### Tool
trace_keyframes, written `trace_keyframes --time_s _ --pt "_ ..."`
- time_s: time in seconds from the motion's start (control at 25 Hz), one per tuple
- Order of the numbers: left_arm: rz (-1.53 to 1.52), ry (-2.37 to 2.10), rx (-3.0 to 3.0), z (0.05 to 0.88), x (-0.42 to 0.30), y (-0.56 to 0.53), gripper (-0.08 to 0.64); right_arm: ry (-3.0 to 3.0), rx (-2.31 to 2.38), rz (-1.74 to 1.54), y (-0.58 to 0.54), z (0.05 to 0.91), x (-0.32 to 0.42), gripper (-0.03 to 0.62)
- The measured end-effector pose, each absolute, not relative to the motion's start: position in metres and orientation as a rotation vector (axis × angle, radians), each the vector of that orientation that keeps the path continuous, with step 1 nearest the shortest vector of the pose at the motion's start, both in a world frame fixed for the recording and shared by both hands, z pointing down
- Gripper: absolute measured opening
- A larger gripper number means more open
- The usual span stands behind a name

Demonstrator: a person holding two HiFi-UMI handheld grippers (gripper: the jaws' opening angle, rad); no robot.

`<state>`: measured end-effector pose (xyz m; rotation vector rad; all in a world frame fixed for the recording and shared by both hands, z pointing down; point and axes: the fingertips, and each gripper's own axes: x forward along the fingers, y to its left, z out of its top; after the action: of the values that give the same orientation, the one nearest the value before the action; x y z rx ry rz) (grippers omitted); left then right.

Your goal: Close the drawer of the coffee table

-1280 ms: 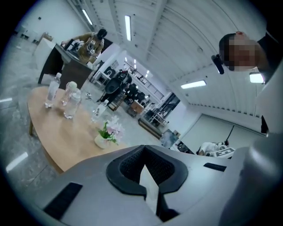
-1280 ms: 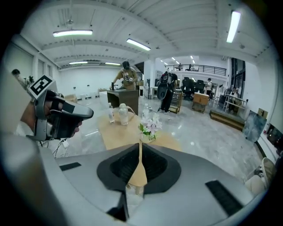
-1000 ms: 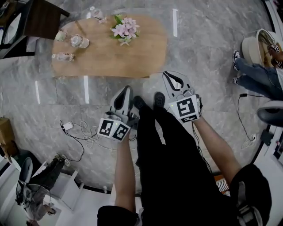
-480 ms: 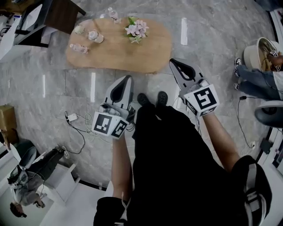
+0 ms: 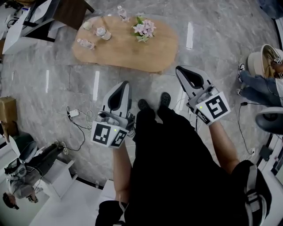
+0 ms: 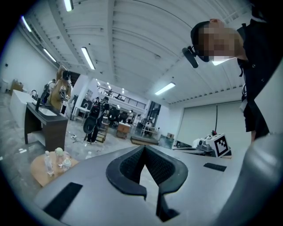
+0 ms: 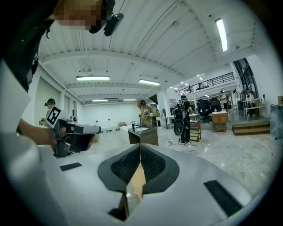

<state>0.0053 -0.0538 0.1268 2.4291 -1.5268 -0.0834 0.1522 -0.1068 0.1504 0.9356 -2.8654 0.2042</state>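
Note:
The oval wooden coffee table [image 5: 126,48] stands on the marble floor, well ahead of both grippers. From above its near edge looks flush, and no drawer shows pulled out. On its top are pink flowers [image 5: 144,29] and several small bottles and glass pieces [image 5: 95,33]. My left gripper [image 5: 124,84] is held in the air, pointing toward the table, jaws shut and empty. My right gripper [image 5: 181,69] is beside it, also shut with nothing in it. In the left gripper view the left gripper [image 6: 144,146] has its pads meeting at the tip, with the table [image 6: 40,174] low at the left. In the right gripper view the right gripper [image 7: 140,145] is shut the same way.
The person's shoes [image 5: 152,103] stand between the grippers and the table. Cables and a charger [image 5: 75,115] lie on the floor at left. A dark desk [image 5: 66,13] stands at the back left, white furniture [image 5: 57,174] at lower left, and a seated person [image 5: 258,79] at right.
Both grippers have risen toward the head camera and look larger. The table has slid up and to the right in the view. Both stay shut.

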Motion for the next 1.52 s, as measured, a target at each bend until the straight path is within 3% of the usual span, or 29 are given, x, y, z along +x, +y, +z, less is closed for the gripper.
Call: trace_keyframes --time_s 0.96,1.52 --pt "-0.079 -1.336 2.55 0.116 -0.122 0.124 0.01 -2.83 1.103 0.267 0.09 0.118 0.009 0.014" --pt "-0.021 -1.161 2.658 0.124 -0.104 0.148 0.011 -2.747 1.284 0.262 0.149 0.117 0.022 0.014"
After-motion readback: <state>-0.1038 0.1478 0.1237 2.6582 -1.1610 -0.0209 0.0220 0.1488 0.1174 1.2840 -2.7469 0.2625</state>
